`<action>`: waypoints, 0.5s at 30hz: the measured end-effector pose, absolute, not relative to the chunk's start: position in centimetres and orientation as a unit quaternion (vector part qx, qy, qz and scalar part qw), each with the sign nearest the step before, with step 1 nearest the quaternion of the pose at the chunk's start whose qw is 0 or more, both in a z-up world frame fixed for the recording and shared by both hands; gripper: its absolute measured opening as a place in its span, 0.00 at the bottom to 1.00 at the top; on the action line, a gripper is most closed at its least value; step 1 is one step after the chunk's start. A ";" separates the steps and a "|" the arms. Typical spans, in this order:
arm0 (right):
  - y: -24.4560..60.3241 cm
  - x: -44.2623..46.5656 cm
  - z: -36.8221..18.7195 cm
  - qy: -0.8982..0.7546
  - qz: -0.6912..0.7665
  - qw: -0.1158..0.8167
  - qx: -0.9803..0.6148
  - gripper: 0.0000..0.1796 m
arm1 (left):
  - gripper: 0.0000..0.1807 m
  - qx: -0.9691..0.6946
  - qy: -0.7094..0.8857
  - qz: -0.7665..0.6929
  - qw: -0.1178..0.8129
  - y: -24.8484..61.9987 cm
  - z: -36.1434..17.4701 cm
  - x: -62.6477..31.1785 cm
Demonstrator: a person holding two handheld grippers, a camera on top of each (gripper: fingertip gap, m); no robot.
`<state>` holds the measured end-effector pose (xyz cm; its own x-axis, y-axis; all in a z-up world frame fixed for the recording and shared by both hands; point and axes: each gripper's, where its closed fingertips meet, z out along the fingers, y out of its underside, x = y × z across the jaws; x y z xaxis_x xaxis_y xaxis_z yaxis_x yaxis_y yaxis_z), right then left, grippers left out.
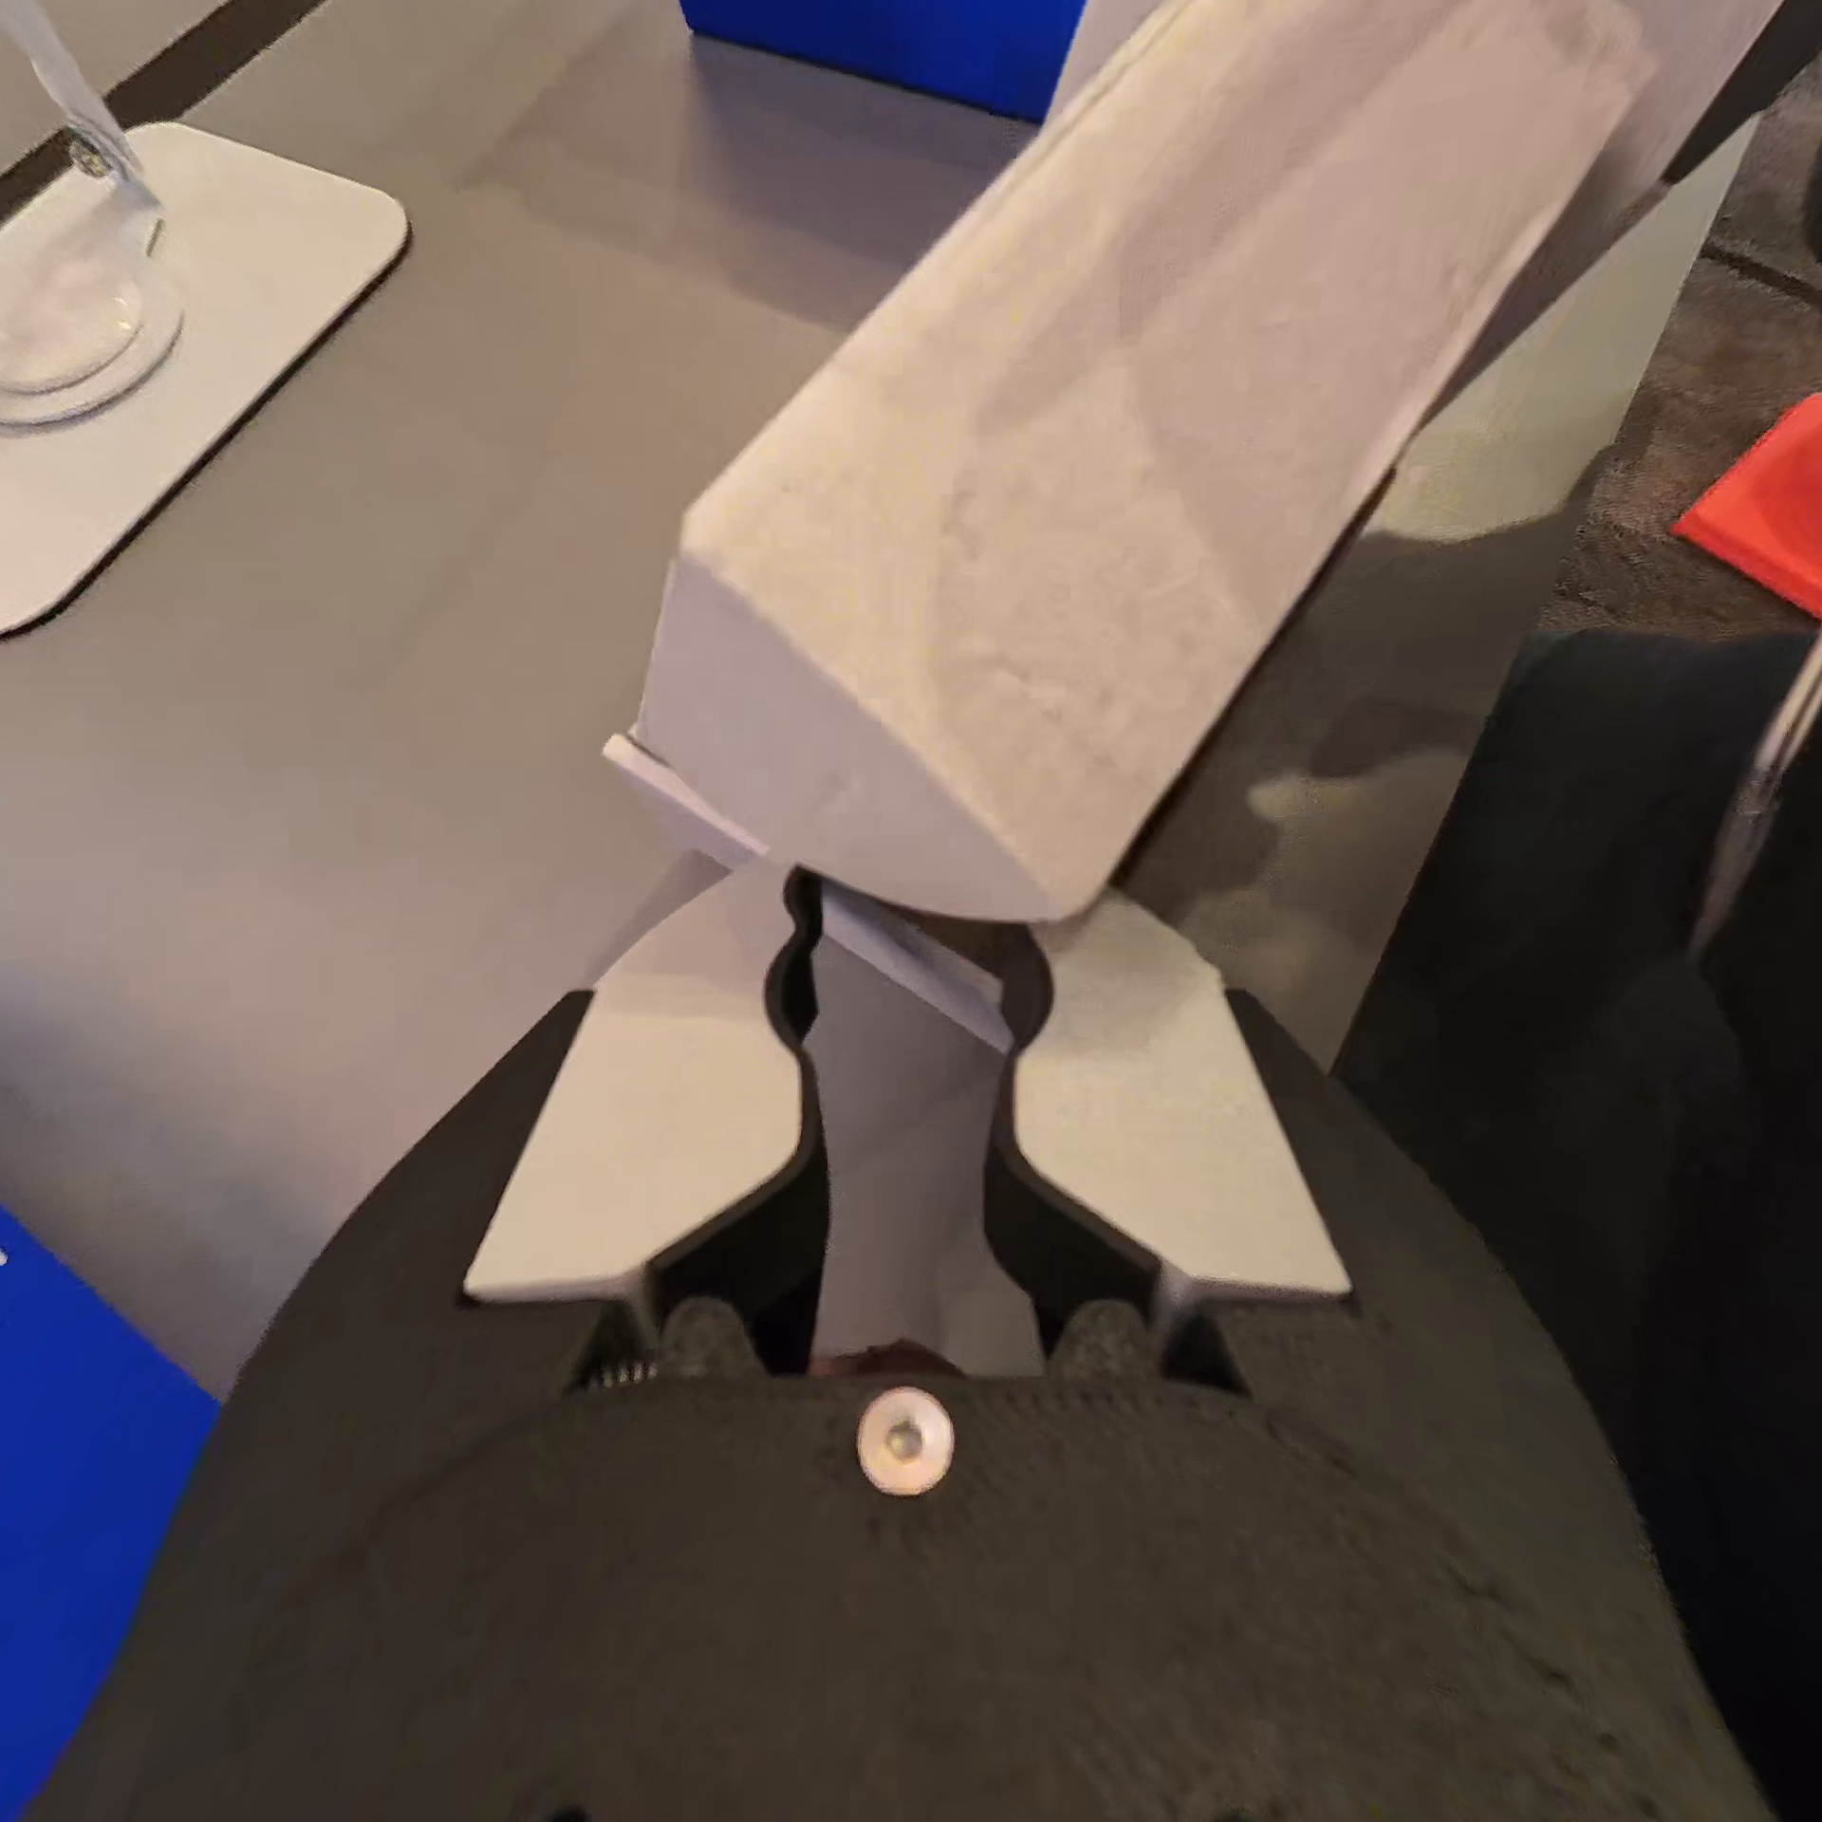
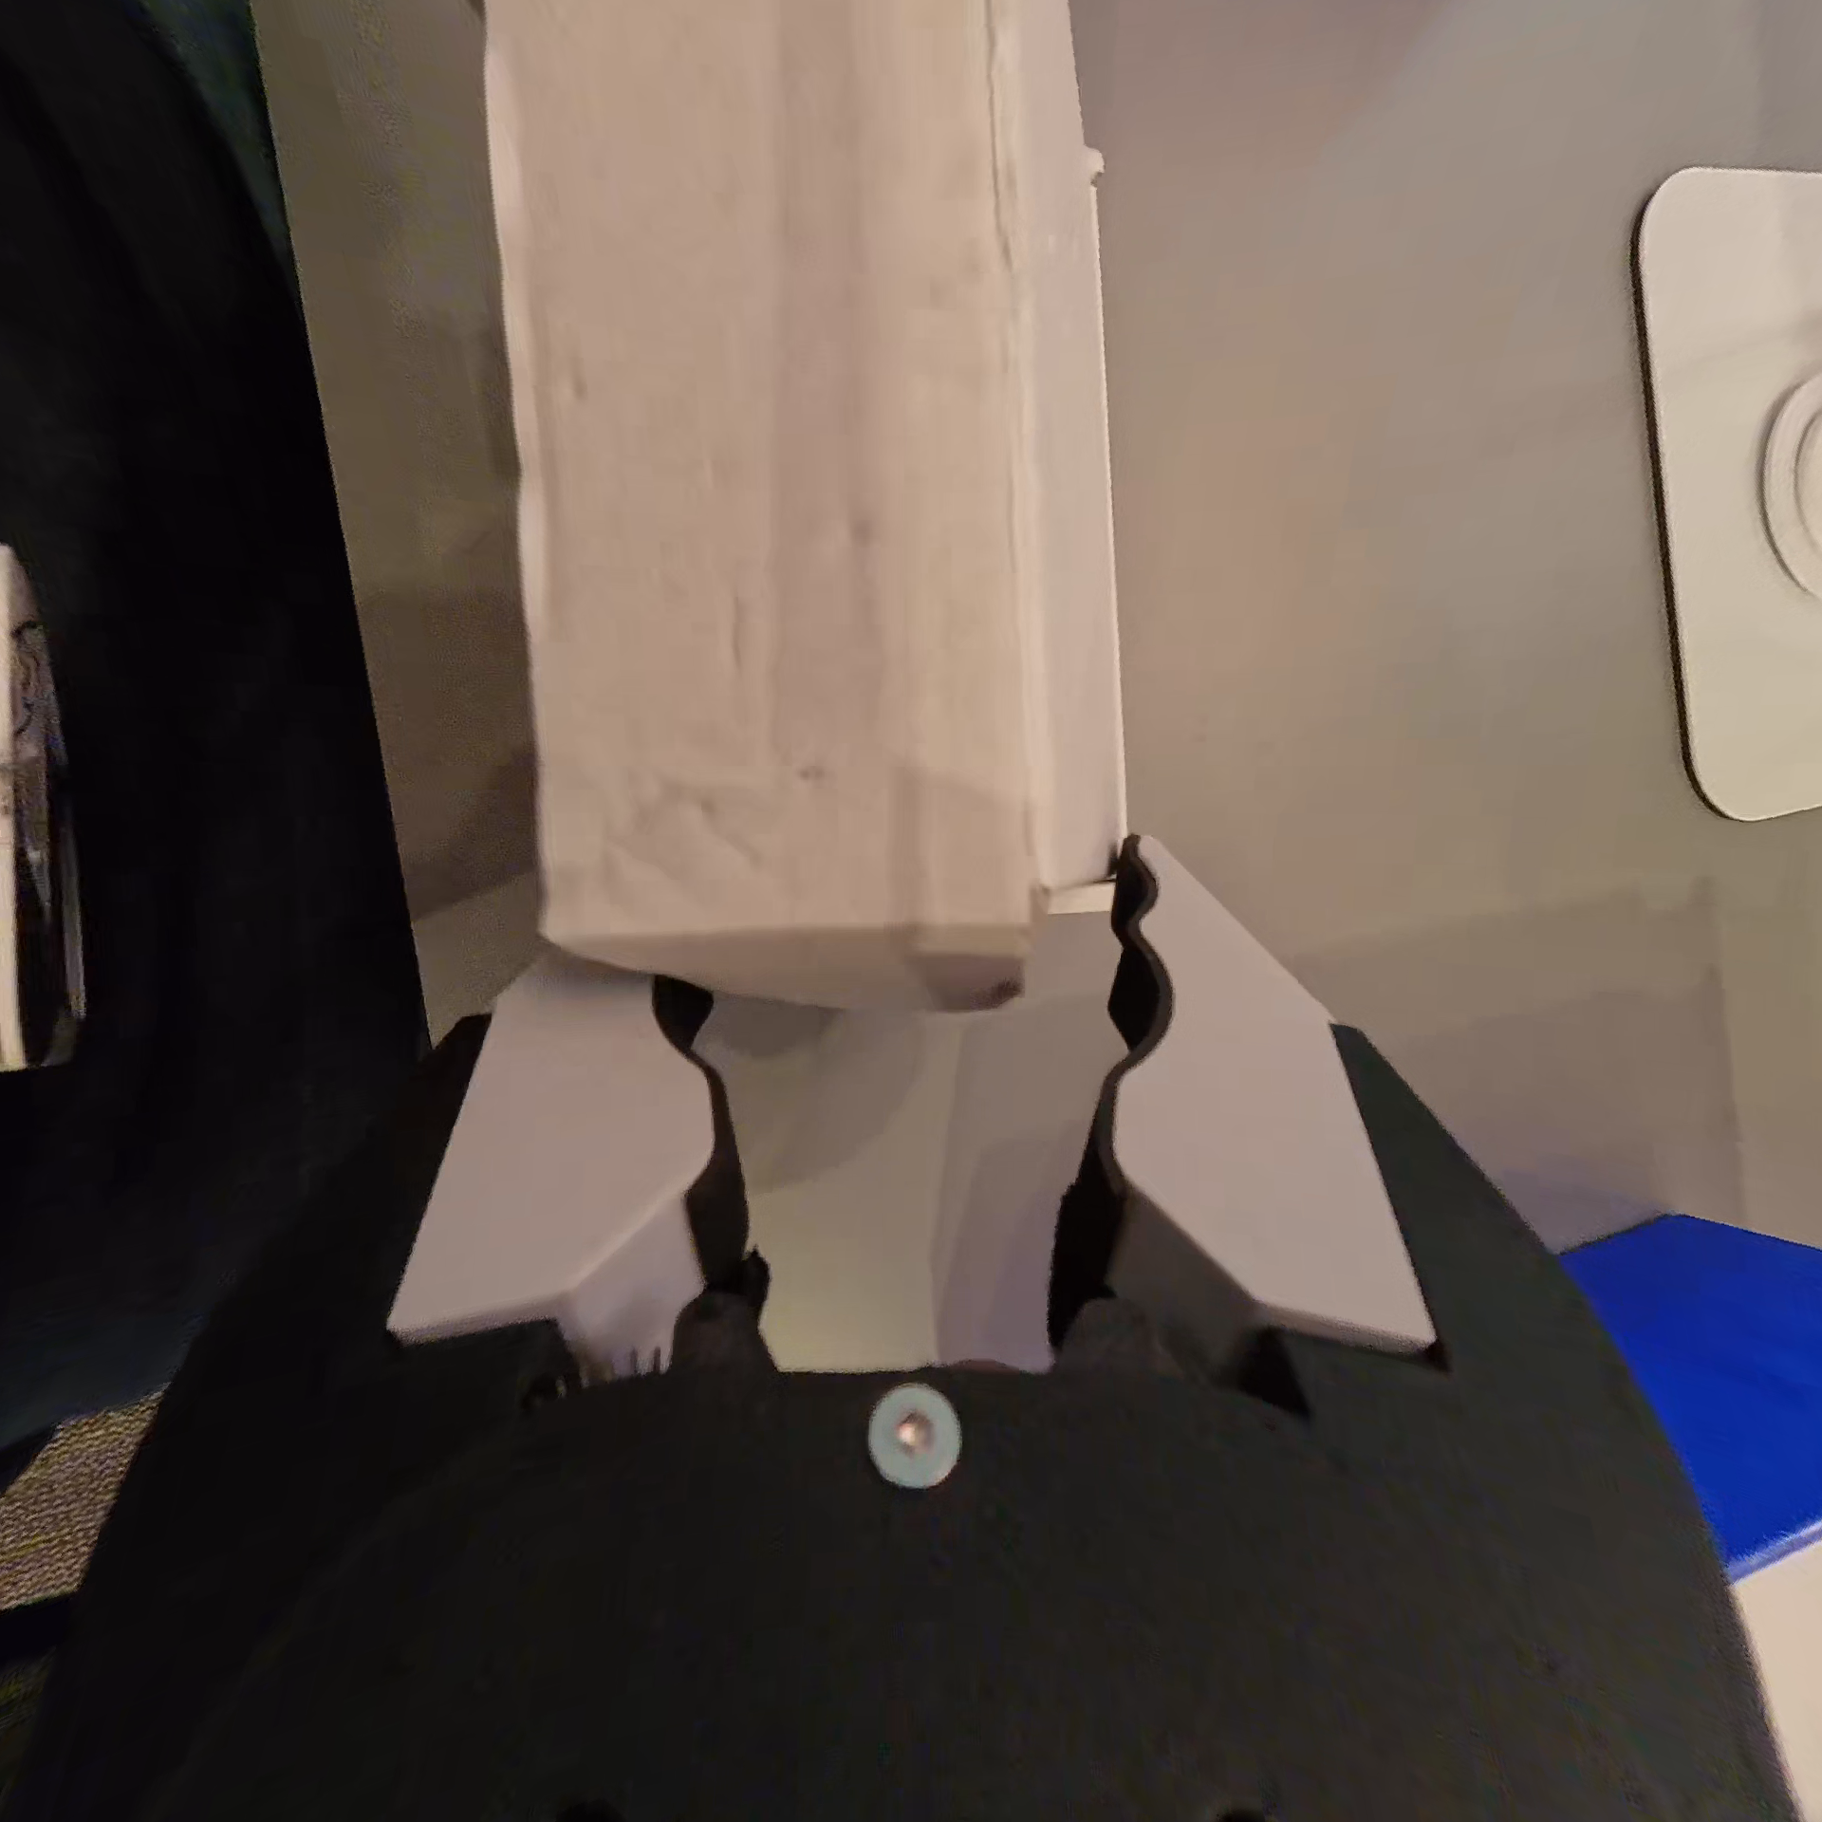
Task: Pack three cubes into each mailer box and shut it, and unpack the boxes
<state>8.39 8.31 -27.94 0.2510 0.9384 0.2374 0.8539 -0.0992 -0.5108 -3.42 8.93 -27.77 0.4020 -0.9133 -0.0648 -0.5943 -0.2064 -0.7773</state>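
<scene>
Mailer box point(image 1: 1134, 473), white and shut, is held tilted above the grey surface point(image 1: 394, 739). Left of it stands a white pad point(image 1: 246, 325). Left gripper point(image 1: 912, 951) fingers pinch its flap; right gripper point(image 2: 907, 946) fingers straddle its end, contact unclear.

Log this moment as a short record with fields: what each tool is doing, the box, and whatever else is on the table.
left tool: jaws narrowly apart around a thin flap at the box's near end; firm grip cannot be told
right tool: open, jaws wide apart at the box's near end, not clamping it
box: white, shut, tilted, raised off the table
table: grey
blue items: at the table's far edge and near left corner
pad: white, rounded corners, clear round piece on it
red item: on the floor, right
</scene>
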 end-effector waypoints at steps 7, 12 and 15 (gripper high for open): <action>7.8 8.5 -27.8 -0.618 0.053 0.290 -0.729 0.46 | 0.40 -0.745 0.494 -0.140 0.426 8.7 -26.9 -5.4; 7.1 8.7 -26.4 -0.627 0.040 0.305 -0.716 0.50 | 0.49 -0.697 0.529 -0.067 0.481 9.2 -23.8 -4.8; 6.7 8.5 -24.8 -0.633 0.026 0.324 -0.703 0.49 | 0.47 -0.662 0.562 -0.034 0.494 9.1 -22.5 -4.2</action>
